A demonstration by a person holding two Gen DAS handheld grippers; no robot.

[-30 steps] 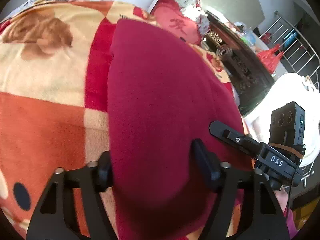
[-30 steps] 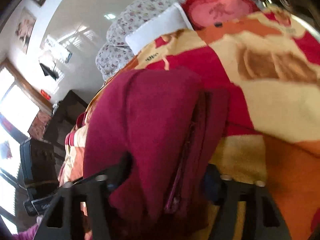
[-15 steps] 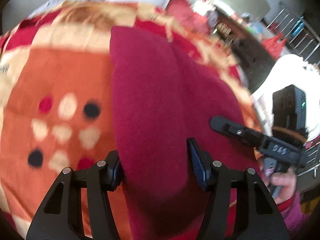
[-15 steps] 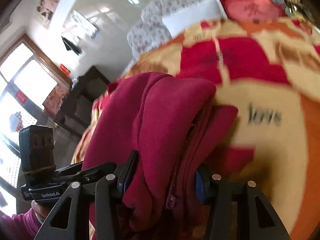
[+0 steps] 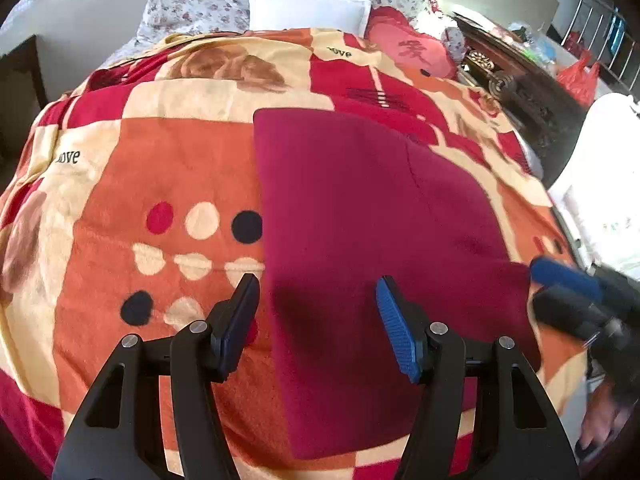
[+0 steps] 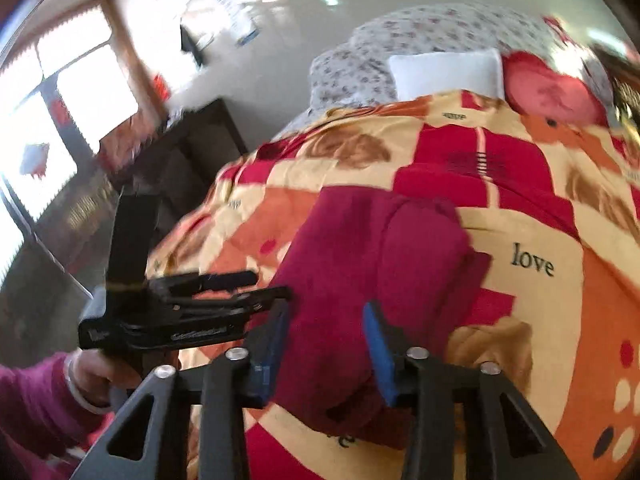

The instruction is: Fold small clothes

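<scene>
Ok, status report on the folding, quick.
Left gripper open, above garment edge. Right gripper jaws just closing, nothing clamped. Dark red garment folded flat on blanket. Nothing in the way.

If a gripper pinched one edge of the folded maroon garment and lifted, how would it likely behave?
The maroon garment would probably flop and unfold: it lies limp in soft layers, with a loose flap at its side. It looks like thick fleece, so probably light but bulky. On the plush blanket, pushing it would likely bunch it rather than slide it.
</scene>
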